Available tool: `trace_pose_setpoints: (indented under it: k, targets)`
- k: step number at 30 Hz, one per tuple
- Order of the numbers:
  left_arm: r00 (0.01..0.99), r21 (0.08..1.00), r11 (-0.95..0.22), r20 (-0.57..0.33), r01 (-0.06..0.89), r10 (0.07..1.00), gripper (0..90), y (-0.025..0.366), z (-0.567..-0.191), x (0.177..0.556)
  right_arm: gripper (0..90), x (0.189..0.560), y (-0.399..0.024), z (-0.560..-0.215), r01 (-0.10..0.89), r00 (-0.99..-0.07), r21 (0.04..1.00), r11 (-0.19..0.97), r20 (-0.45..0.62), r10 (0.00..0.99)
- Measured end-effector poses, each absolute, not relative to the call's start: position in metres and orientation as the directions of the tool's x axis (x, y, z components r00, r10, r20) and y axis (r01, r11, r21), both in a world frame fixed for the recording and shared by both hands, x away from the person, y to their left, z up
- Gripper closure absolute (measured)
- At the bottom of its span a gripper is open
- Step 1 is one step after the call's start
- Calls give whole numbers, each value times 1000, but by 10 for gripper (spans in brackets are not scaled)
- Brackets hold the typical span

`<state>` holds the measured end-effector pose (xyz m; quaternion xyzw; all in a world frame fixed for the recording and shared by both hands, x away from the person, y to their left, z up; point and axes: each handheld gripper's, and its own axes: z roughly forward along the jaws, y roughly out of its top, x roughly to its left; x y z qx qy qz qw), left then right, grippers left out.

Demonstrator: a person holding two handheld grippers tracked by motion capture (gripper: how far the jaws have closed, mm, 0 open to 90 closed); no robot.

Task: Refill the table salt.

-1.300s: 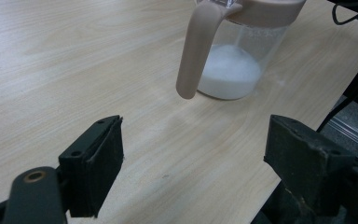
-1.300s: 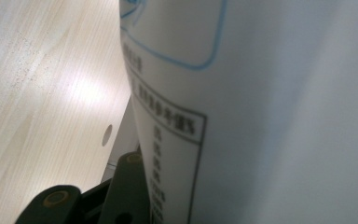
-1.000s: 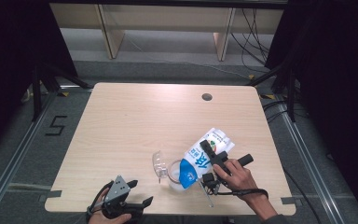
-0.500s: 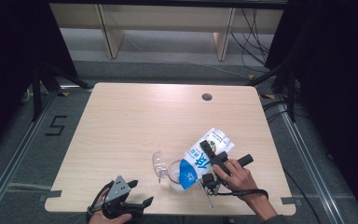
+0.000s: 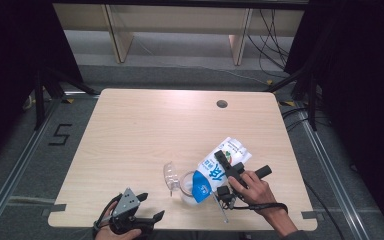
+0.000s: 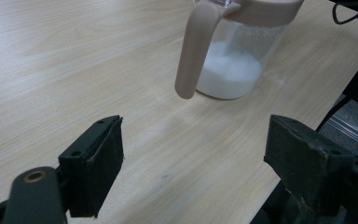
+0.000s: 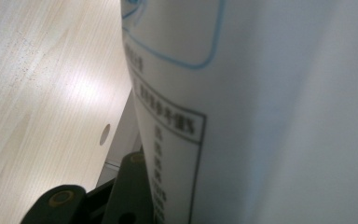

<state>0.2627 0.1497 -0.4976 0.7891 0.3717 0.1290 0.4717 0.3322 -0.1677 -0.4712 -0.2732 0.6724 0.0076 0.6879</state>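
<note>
A white and blue bag (image 5: 211,171) hangs tilted over a clear pitcher (image 5: 186,189) near the table's front edge, its lower blue end at the pitcher's mouth. My right gripper (image 5: 224,174) is shut on the bag's middle. In the right gripper view the bag (image 7: 270,112) is pressed beside one finger (image 7: 130,186). The pitcher (image 6: 233,65) has a beige handle (image 6: 193,51) and holds white granules. Its clear lid (image 5: 170,176) stands flipped open to the left. My left gripper (image 5: 150,206) rests open at the front edge, left of the pitcher, with nothing between its fingers (image 6: 95,163).
The pale wooden table (image 5: 145,130) has a round cable hole (image 5: 222,104) at the back right. Wooden shelf legs (image 5: 114,30) stand behind it. Metal floor rails (image 5: 20,160) run along both sides.
</note>
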Motion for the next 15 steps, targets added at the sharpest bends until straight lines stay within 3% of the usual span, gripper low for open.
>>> trace_pose_setpoints:
  k: [15]
  targets:
    - [685,840,-272,-153,470,713,189,150,-497,263,693,331,-169,-474,-368,76,-346,863,-936,-343]
